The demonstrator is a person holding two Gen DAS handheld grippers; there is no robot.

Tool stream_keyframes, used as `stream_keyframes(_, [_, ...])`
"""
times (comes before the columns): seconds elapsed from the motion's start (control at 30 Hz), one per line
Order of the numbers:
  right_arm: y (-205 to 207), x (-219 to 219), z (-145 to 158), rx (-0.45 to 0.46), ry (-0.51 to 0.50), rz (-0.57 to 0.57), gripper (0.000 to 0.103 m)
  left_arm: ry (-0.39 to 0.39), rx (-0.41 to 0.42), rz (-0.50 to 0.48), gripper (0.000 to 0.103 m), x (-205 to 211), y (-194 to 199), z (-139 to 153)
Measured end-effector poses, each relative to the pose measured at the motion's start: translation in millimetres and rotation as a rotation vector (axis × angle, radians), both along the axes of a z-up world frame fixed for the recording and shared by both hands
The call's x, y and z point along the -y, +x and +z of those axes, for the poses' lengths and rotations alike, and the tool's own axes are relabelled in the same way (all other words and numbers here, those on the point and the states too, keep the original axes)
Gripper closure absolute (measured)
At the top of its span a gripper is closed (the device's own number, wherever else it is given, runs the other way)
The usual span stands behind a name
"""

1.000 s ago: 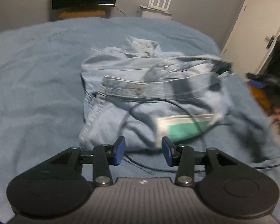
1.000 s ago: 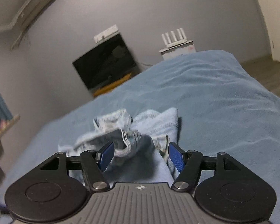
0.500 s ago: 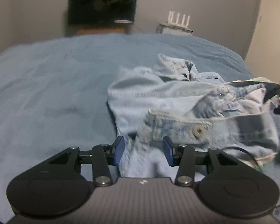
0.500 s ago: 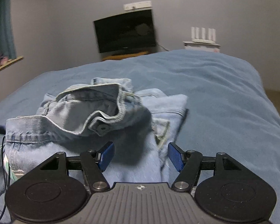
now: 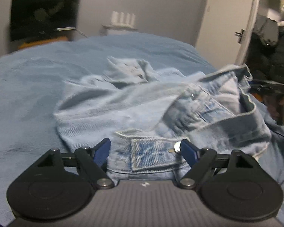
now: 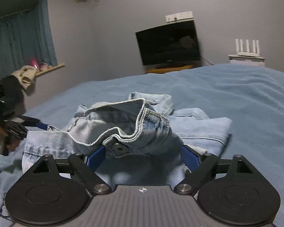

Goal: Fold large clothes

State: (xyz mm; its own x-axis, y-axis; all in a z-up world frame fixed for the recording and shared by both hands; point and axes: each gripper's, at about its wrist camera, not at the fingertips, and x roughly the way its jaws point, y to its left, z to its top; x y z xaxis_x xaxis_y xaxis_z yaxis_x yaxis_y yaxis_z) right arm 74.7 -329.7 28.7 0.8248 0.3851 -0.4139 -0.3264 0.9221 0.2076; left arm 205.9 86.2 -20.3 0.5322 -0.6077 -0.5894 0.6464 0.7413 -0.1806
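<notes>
A rumpled denim jacket [image 5: 134, 111] lies on the blue bedspread [image 5: 28, 98]. Both tongs gape apart: the left gripper [image 5: 145, 150] straddles its buttoned hem, the right gripper [image 6: 142, 156] its cuff. Best to pinch both layers squarely before lifting.

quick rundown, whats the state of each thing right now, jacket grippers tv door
denim jacket: crumpled in a heap on the bed, not folded flat
left gripper: open, cuff with a metal button between its fingers
right gripper: open, a denim edge with a snap between its fingers
tv: screen dark
door: too little shows to tell whether it is shut
bed cover: spread out, lightly wrinkled
</notes>
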Motion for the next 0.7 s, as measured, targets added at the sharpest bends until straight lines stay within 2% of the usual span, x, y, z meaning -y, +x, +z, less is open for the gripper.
stream_keyframes(0.07, [3, 3, -4, 0.009, 0.041, 0.004, 0.014, -0.005, -0.008, -0.011, 0.022, 1, 1, -6])
stream_keyframes(0.13, [7, 8, -11, 0.005, 0.084, 0.004, 0.014, -0.034, -0.052, -0.015, 0.022, -3, 3, -14])
stream_keyframes(0.2, [14, 11, -15, 0.002, 0.083, 0.005, 0.015, -0.058, -0.063, -0.013, 0.022, -7, 1, -19])
stream_keyframes(0.3, [18, 11, -17, 0.003, 0.066, 0.021, 0.015, -0.100, -0.060, 0.017, 0.036, -14, -1, -20])
stream_keyframes(0.33, [20, 11, -17, 0.005, 0.064, 0.025, 0.014, -0.110, -0.061, 0.026, 0.048, -15, -1, -19])
stream_keyframes(0.37, [23, 10, -18, 0.006, 0.067, 0.024, 0.014, -0.108, -0.061, 0.035, 0.055, -16, -1, -17])
stream_keyframes(0.43, [22, 8, -21, 0.006, 0.072, 0.021, 0.013, -0.103, -0.065, 0.032, 0.064, -17, -2, -16])
stream_keyframes(0.5, [27, 7, -24, -0.002, 0.064, 0.023, 0.013, -0.072, -0.049, 0.033, 0.068, -17, -7, -12])
stream_keyframes(0.53, [26, 7, -24, -0.012, 0.063, 0.028, 0.018, -0.071, -0.043, 0.042, 0.070, -18, -10, -10])
stream_keyframes(0.57, [27, 7, -25, -0.025, 0.061, 0.027, 0.043, -0.082, -0.044, 0.062, 0.071, -20, -13, -8])
stream_keyframes(0.6, [28, 8, -26, -0.049, 0.077, 0.033, 0.063, -0.096, -0.037, 0.089, 0.075, -22, -17, -5])
stream_keyframes(0.63, [29, 10, -26, -0.073, 0.105, 0.018, 0.100, -0.108, -0.029, 0.116, 0.079, -26, -21, -2])
stream_keyframes(0.7, [20, 10, -24, -0.041, 0.115, 0.000, 0.100, -0.121, -0.004, 0.185, 0.083, -31, -31, 6])
